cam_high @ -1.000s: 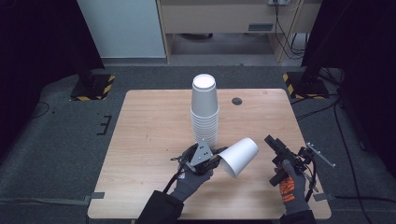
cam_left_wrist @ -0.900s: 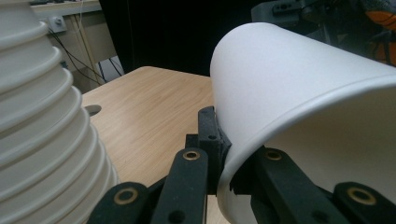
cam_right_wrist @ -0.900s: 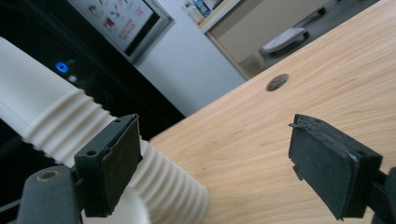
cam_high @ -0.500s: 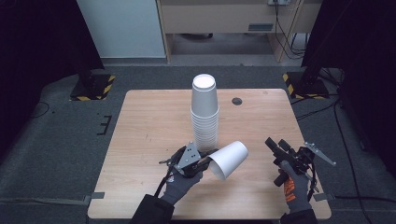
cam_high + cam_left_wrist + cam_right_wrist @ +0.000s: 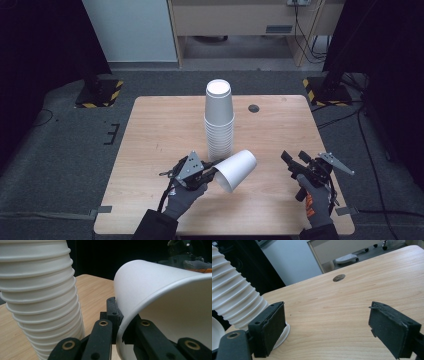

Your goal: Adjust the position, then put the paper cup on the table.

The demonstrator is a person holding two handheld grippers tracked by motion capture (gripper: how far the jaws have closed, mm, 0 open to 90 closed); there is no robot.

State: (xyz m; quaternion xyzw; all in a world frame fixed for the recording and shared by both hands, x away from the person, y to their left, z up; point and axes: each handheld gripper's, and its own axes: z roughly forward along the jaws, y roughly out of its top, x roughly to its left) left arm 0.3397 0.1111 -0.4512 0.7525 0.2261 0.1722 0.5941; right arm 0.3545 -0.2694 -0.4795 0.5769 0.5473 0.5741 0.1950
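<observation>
White unmarked cup [image 5: 237,170] pinched by left gripper [image 5: 209,172]; right gripper [image 5: 295,166] gapes empty.

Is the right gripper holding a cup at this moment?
No: in the right gripper view the right gripper has its jaws wide apart with only bare table between them, while the left gripper pinches the loose cup.
</observation>
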